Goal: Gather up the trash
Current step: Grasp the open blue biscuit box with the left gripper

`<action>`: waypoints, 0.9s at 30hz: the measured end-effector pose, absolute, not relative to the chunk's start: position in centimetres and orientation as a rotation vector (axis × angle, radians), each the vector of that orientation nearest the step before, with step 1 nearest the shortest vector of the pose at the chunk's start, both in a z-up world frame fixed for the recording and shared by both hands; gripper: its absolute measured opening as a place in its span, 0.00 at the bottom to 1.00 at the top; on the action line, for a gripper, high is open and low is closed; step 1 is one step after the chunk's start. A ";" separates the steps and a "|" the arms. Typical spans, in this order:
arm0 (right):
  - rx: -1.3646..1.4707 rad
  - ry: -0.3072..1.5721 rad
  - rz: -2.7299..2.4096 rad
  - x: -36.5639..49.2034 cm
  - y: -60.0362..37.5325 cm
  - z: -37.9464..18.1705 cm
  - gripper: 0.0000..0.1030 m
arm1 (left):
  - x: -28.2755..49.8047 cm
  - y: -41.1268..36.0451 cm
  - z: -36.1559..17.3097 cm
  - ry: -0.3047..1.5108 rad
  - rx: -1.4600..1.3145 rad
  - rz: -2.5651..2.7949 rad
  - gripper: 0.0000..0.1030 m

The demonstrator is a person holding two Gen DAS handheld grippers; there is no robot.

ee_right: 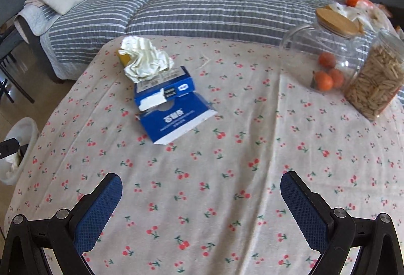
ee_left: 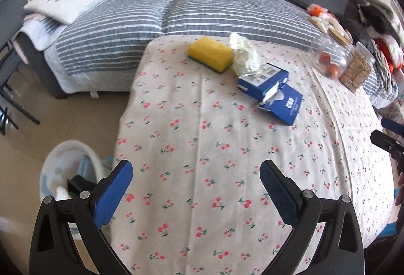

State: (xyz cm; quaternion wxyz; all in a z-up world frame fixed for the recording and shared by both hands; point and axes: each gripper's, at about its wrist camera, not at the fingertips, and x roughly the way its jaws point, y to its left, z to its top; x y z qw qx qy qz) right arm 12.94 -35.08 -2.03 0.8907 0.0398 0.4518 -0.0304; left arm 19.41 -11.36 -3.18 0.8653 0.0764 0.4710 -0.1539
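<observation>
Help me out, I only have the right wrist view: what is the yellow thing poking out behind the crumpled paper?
Observer: A sponge, yellow with a green underside, lying right beside the crumpled paper.
Operator: Is the left gripper holding anything?
Observer: No. It is open and empty, above the near left part of the table.
Operator: Anything notable in the bin?
Observer: From above, something dark shows inside it; I cannot tell what it is.
</observation>
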 end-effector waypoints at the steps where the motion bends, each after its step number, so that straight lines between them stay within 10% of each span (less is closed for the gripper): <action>1: 0.088 0.944 -0.073 12.8 -35.9 -2.1 1.00 | 19.4 -12.7 -3.1 0.976 0.178 -0.346 0.99; 8: 0.152 0.970 -0.134 10.8 -41.9 -2.2 1.00 | 20.1 -19.7 -4.4 0.936 0.257 -0.465 0.97; 15: 0.201 0.995 -0.213 8.9 -47.4 -3.2 1.00 | 23.5 -26.3 -7.8 0.984 0.347 -0.552 0.65; 27: 0.316 0.991 -0.247 7.4 -51.6 -3.3 1.00 | 27.6 -29.9 -11.0 1.055 0.427 -0.561 0.55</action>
